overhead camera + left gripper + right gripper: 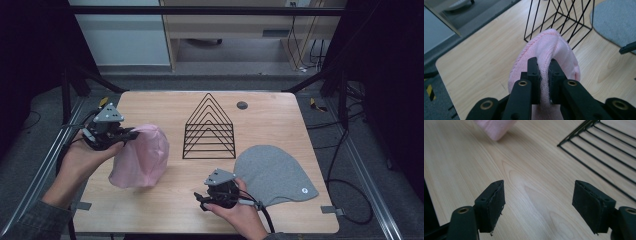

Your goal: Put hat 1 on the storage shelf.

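A pink knitted hat (pixel 140 156) hangs from my left gripper (pixel 131 134) at the table's left side, its lower end still on the wood. In the left gripper view the two black jaws are shut on the pink hat's (pixel 549 52) edge, with my left gripper (pixel 544 75) pinching a fold of knit. A grey hat (pixel 274 172) lies flat at the front right. My right gripper (pixel 201 199) hovers low over bare wood just left of the grey hat. In the right gripper view my right gripper (pixel 539 202) stands open with nothing between the pads.
A black wire rack (pixel 210 129) of triangular dividers stands in the middle of the wooden table (pixel 165 107). A small dark round disc (pixel 242 105) sits behind the rack. Metal frame rails and cables run along both sides of the table.
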Available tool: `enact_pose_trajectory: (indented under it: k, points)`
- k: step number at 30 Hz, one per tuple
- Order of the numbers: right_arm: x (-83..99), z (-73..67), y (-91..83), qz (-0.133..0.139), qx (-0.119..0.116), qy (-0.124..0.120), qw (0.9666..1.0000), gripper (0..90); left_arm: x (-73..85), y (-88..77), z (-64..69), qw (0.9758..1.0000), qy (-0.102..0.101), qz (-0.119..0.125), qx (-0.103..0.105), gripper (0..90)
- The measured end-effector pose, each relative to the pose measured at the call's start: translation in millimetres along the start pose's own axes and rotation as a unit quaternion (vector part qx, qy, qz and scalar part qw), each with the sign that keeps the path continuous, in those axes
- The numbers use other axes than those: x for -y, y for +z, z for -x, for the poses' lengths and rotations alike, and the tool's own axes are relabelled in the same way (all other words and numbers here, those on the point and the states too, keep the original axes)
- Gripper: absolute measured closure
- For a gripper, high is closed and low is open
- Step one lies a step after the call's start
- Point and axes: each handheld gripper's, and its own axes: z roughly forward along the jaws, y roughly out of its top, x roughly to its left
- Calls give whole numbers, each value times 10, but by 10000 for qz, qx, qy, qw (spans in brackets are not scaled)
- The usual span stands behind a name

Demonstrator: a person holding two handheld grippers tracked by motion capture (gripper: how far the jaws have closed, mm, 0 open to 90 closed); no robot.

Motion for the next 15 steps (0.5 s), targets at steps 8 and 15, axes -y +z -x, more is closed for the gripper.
enact_pose_trajectory:
  k: [8, 15]
  points:
    - [-338, 22, -138, 291, -23, 88, 9995, 360, -243, -95, 40, 9997, 61, 248, 10, 824]
    - [-611, 110, -235, 418, 0, 223, 9989, 402, -445, -81, 103, 9995, 68, 270, 134, 824]
